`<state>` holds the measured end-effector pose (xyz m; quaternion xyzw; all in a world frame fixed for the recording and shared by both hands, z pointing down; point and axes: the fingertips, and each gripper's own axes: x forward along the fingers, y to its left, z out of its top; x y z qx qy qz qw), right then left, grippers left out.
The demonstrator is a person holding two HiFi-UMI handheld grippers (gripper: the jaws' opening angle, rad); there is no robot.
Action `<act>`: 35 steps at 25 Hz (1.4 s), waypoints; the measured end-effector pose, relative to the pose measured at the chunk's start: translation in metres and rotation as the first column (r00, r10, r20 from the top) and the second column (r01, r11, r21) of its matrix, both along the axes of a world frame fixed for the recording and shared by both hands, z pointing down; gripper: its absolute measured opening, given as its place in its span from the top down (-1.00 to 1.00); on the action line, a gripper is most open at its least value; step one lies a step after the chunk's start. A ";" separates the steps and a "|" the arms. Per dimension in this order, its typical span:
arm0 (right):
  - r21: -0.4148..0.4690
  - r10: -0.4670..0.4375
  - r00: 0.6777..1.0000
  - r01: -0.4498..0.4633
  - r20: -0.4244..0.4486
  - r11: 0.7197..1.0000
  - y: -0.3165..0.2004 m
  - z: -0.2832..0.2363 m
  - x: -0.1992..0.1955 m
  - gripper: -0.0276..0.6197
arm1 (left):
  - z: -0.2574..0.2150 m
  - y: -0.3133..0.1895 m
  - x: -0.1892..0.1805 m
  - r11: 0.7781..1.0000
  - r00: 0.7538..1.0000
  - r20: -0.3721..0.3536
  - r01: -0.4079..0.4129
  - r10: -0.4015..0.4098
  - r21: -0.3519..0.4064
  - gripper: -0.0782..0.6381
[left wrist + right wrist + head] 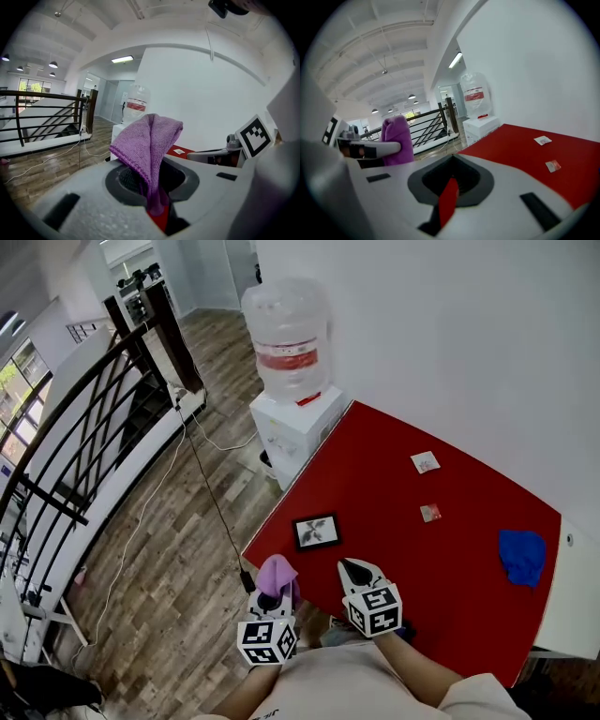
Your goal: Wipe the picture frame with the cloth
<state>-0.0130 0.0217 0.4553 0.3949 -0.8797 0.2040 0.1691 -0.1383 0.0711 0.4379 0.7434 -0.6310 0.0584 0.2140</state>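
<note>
The small black picture frame [316, 532] lies flat on the red table [450, 559], near its left front corner. My left gripper [282, 592] hovers just in front of the frame and to its left, shut on a purple cloth [277, 573] that bunches up above its jaws [147, 140]. My right gripper [350, 566] sits beside it over the table's front part, its jaws shut with nothing between them [450, 192]. The right gripper view also shows the purple cloth [397, 138] at the left.
A blue cloth [521, 556] lies near the table's right edge. Two small cards [425, 462] [430, 513] rest further back on the table. A water dispenser [286, 352] stands off the table's far left corner, against the white wall. A stair railing [84, 427] runs at the left.
</note>
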 end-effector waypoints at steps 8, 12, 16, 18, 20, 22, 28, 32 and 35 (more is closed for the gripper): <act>-0.011 -0.022 1.000 0.022 0.005 1.000 -0.035 -0.001 -0.012 0.90 | -0.006 -0.040 -0.006 1.000 1.000 0.000 0.008 -0.008 0.006 0.61; -0.018 0.002 1.000 -0.002 0.006 1.000 -0.048 0.000 -0.021 0.90 | -0.009 -0.060 -0.012 0.999 0.999 0.007 -0.034 0.034 0.010 0.61; -0.015 0.029 0.999 -0.029 0.013 0.999 -0.055 -0.001 -0.027 0.90 | -0.007 -0.072 -0.017 0.997 0.997 0.027 -0.073 0.073 0.002 0.61; -0.016 0.042 0.999 -0.042 0.011 0.999 -0.059 -0.001 -0.027 0.90 | -0.007 -0.078 -0.018 0.996 0.996 0.025 -0.087 0.087 0.002 0.61; -0.017 0.057 0.998 -0.057 0.007 0.998 -0.062 0.000 -0.026 0.90 | -0.006 -0.083 -0.017 0.995 0.994 0.025 -0.104 0.104 0.000 0.61; -0.020 0.068 0.998 -0.068 0.002 0.998 -0.063 0.002 -0.023 0.90 | -0.003 -0.085 -0.015 0.993 0.992 0.033 -0.120 0.120 -0.006 0.61; -0.035 0.089 0.996 -0.089 -0.010 0.995 -0.069 0.007 -0.014 0.90 | 0.006 -0.098 -0.012 0.985 0.981 0.092 -0.172 0.173 -0.025 0.61; -0.050 0.086 0.996 -0.087 -0.021 0.995 -0.070 0.018 -0.013 0.90 | 0.022 -0.114 -0.004 0.959 0.935 0.213 -0.274 0.283 -0.071 0.61; -0.054 0.078 0.996 -0.080 -0.032 0.995 -0.071 0.029 -0.016 0.90 | 0.056 -0.132 0.002 0.914 0.857 0.319 -0.376 0.406 -0.153 0.61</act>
